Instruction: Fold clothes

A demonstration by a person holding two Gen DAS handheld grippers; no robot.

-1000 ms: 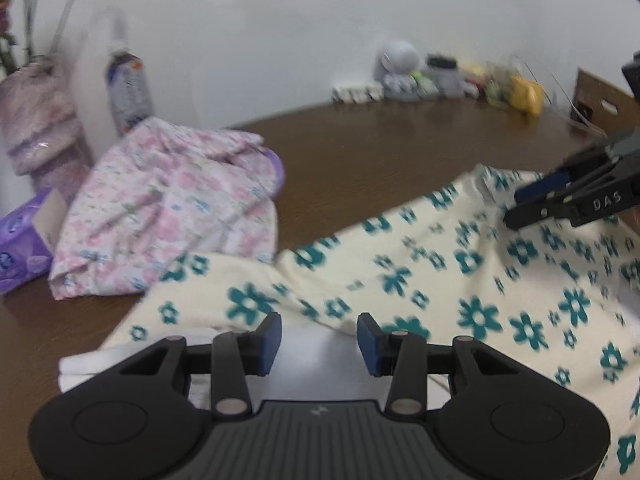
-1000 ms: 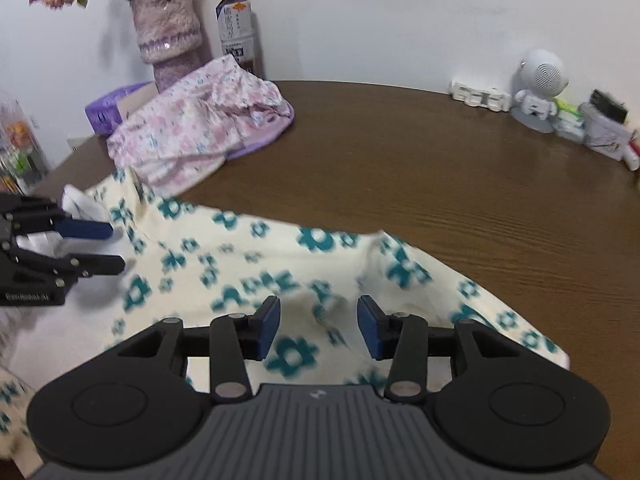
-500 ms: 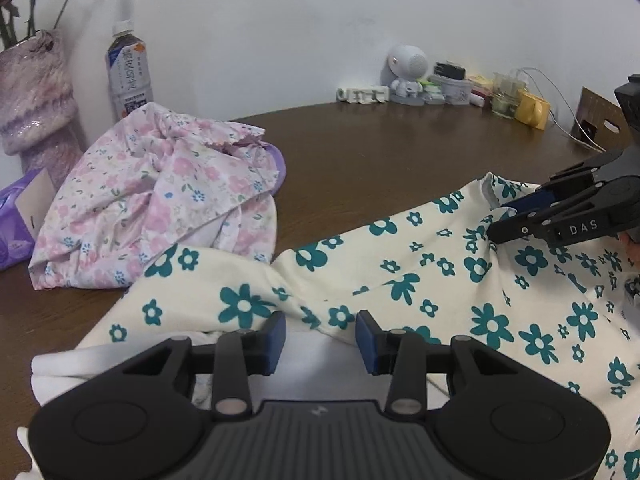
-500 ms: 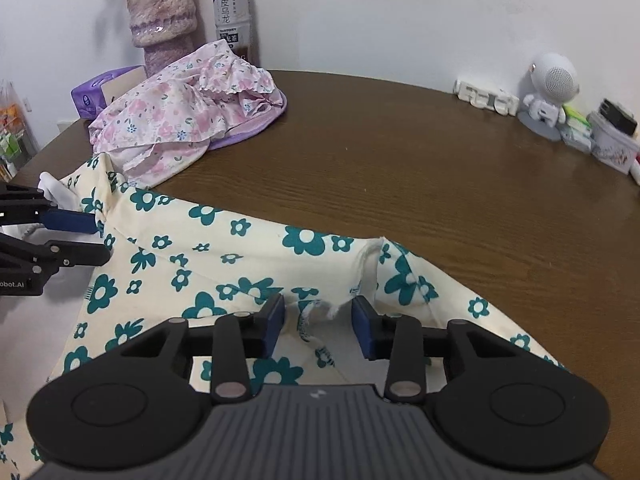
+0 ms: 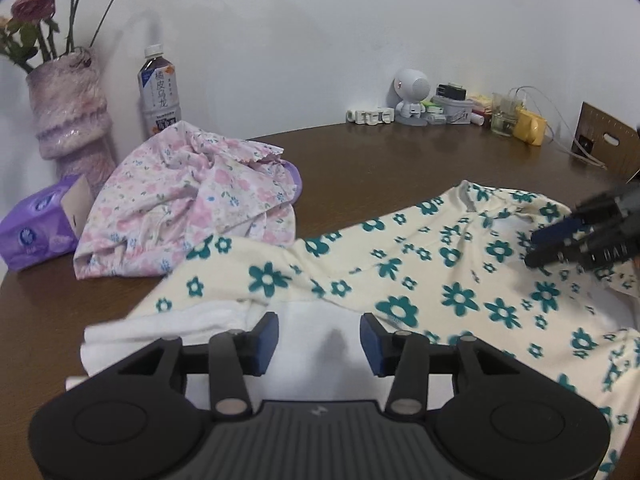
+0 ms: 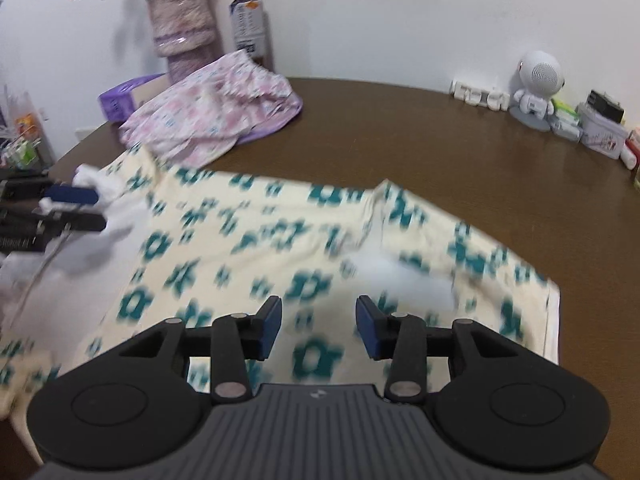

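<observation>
A cream garment with teal flowers (image 5: 440, 264) lies spread across the brown table (image 5: 400, 168), its white inner side turned up at the near edge. My left gripper (image 5: 319, 338) hovers over that white edge; its jaws are opening and the pads stand apart, the cloth lying flat under them. My right gripper (image 6: 318, 326) is above the flowered cloth (image 6: 248, 248) with its jaws opening too, and no fold is pinched. Each gripper shows in the other's view: the right gripper (image 5: 560, 240) at the right, the left gripper (image 6: 80, 208) at the left beside bunched white cloth.
A crumpled pink floral garment (image 5: 188, 200) lies at the back left. Behind it stand a fuzzy vase (image 5: 72, 120), a drink bottle (image 5: 159, 96) and a purple tissue box (image 5: 36, 232). A white robot figure (image 5: 412, 96) and small clutter line the far wall; cardboard (image 5: 608, 148) is far right.
Half a second ago a fold of flowered cloth sat between the right jaws; now they are wider and the cloth lies flat. Both grippers drew back a little, and the left jaws spread slightly.
</observation>
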